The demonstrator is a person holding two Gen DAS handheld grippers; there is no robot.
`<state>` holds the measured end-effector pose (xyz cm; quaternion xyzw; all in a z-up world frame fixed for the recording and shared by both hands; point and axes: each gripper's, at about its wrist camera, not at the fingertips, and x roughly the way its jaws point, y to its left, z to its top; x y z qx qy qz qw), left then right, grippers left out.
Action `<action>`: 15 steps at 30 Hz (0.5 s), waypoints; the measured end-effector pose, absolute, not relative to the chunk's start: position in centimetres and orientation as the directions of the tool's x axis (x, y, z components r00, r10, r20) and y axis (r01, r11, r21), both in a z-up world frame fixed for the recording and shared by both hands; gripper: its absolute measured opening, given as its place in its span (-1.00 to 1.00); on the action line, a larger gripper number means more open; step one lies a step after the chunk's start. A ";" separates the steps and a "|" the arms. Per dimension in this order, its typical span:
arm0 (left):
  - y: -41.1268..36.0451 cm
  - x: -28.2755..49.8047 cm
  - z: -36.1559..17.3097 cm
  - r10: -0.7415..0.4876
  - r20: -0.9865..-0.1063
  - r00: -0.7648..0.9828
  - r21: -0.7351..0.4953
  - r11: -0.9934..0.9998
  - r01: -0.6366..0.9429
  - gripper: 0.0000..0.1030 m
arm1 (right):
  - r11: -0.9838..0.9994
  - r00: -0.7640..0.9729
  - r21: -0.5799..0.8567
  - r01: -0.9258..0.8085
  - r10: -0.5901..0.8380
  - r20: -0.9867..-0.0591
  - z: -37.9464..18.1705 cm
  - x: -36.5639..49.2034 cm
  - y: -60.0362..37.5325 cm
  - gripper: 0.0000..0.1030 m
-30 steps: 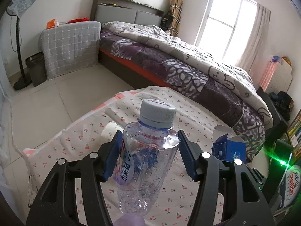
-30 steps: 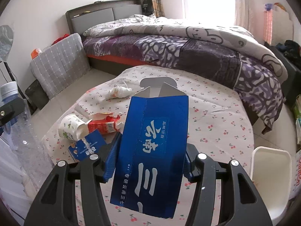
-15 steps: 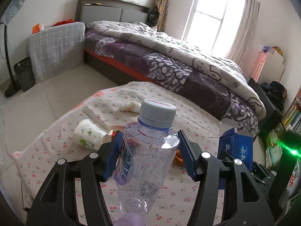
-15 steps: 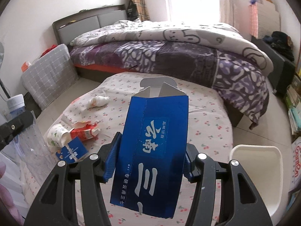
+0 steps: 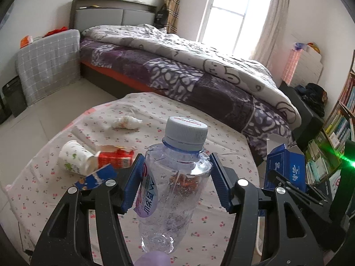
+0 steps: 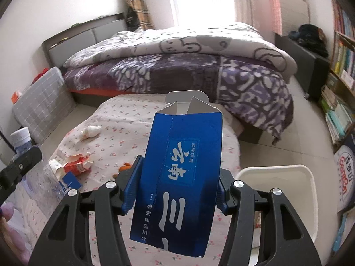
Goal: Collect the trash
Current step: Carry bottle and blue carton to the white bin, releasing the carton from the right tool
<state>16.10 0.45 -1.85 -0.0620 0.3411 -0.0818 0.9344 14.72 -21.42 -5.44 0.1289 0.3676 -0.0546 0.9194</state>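
My left gripper [image 5: 177, 182] is shut on a clear plastic bottle [image 5: 175, 181] with a grey cap, held upright above the cherry-print table [image 5: 168, 115]. My right gripper [image 6: 175, 184] is shut on a tall blue carton [image 6: 179, 168] with its top flaps open; this carton also shows in the left wrist view [image 5: 286, 168]. On the table lie a white paper cup [image 5: 74, 160], a torn red carton [image 5: 116, 158], a small blue box [image 5: 96, 179], a crumpled tissue [image 5: 126, 122] and orange scraps [image 6: 125, 166]. A white bin [image 6: 277, 179] stands at the table's right edge, below my right gripper.
A bed [image 5: 188, 62] with a purple and grey quilt stands behind the table. A grey checked cover [image 5: 48, 62] drapes furniture at the left. Bookshelves [image 6: 339, 88] line the right wall. A dark bin [image 5: 11, 97] stands on the tiled floor at far left.
Both grippers have swung to the right with their loads. The trash on the table has come into the left view and the white bin has come further into the right view.
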 end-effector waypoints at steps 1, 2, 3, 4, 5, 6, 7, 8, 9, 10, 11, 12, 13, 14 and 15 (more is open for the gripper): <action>0.0 16.1 -1.9 -0.200 -0.628 0.752 -0.170 0.978 0.118 0.10 | 0.958 0.722 0.200 0.204 -0.009 -0.692 -5.5 14.7 -22.0 0.07; -0.3 16.1 -1.9 -0.203 -0.629 0.751 -0.168 0.978 0.124 0.10 | 0.955 0.719 0.205 0.215 -0.013 -0.695 -5.5 14.5 -22.6 0.08; -0.9 16.0 -2.0 -0.209 -0.629 0.748 -0.165 0.977 0.134 0.09 | 0.952 0.717 0.207 0.225 -0.018 -0.697 -5.5 14.3 -23.2 0.08; -1.2 16.0 -2.1 -0.213 -0.630 0.747 -0.163 0.977 0.140 0.10 | 0.949 0.715 0.207 0.236 -0.025 -0.699 -5.5 14.1 -23.7 0.08; -1.7 15.9 -2.2 -0.218 -0.631 0.745 -0.160 0.976 0.150 0.10 | 0.948 0.714 0.206 0.244 -0.031 -0.700 -5.5 13.9 -24.1 0.08; -2.0 15.8 -2.3 -0.220 -0.631 0.744 -0.158 0.975 0.155 0.10 | 0.946 0.712 0.205 0.253 -0.039 -0.701 -5.5 13.8 -24.6 0.08; -2.5 15.8 -2.4 -0.224 -0.632 0.741 -0.154 0.974 0.163 0.10 | 0.943 0.710 0.204 0.262 -0.045 -0.702 -5.6 13.6 -25.1 0.08; -2.8 15.7 -2.4 -0.227 -0.633 0.740 -0.152 0.974 0.169 0.10 | 0.941 0.707 0.203 0.272 -0.052 -0.706 -5.6 13.4 -25.6 0.08; -3.3 15.6 -2.5 -0.232 -0.634 0.738 -0.149 0.973 0.178 0.10 | 0.938 0.703 0.204 0.281 -0.057 -0.709 -5.7 13.2 -26.1 0.08; -3.7 15.5 -2.6 -0.235 -0.634 0.737 -0.145 0.972 0.185 0.10 | 0.934 0.699 0.206 0.291 -0.061 -0.712 -5.8 13.0 -26.7 0.08; -4.1 15.5 -2.6 -0.239 -0.635 0.735 -0.143 0.971 0.192 0.10 | 0.929 0.694 0.209 0.304 -0.066 -0.717 -5.9 12.8 -27.3 0.08; -4.6 15.4 -2.7 -0.244 -0.636 0.732 -0.140 0.969 0.201 0.10 | 0.926 0.690 0.210 0.315 -0.071 -0.720 -6.0 12.6 -27.9 0.08; -5.0 15.3 -2.8 -0.247 -0.637 0.730 -0.136 0.968 0.209 0.10 | 0.922 0.686 0.209 0.326 -0.078 -0.724 -6.1 12.4 -28.5 0.08; -5.4 15.2 -2.9 -0.250 -0.638 0.728 -0.132 0.967 0.217 0.10 | 0.917 0.680 0.206 0.340 -0.089 -0.727 -6.2 12.2 -29.2 0.08; -5.9 15.1 -3.0 -0.254 -0.640 0.725 -0.128 0.966 0.225 0.10 | 0.914 0.677 0.206 0.349 -0.095 -0.730 -6.2 12.0 -29.8 0.08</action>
